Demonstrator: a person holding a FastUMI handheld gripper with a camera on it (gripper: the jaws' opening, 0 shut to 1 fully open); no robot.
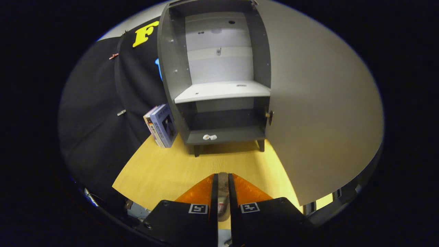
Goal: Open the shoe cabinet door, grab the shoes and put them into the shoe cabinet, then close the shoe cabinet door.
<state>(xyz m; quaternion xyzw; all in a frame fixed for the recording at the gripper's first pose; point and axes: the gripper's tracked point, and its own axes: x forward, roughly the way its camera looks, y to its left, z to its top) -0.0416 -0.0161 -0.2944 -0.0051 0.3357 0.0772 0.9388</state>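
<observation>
The dark grey shoe cabinet [178, 79] stands upright beyond my fingers, on short legs on the wooden surface [161, 168]. Its door [319, 120] is swung wide open to the right, with a small knob [270, 116] on its inner edge. Inside are a white middle shelf [223, 91] and a dark bottom shelf [236, 134]. My gripper [223, 176] is well short of the cabinet, its fingers close together on a narrow grey-beige shoe [223, 192]. Just a thin strip of the shoe shows between them.
Two small white bits [209, 137] lie on the bottom shelf's front. A pair of boxes [163, 127] leans against the cabinet's left side. Black cloth hangs to the left. The open door walls off the right side.
</observation>
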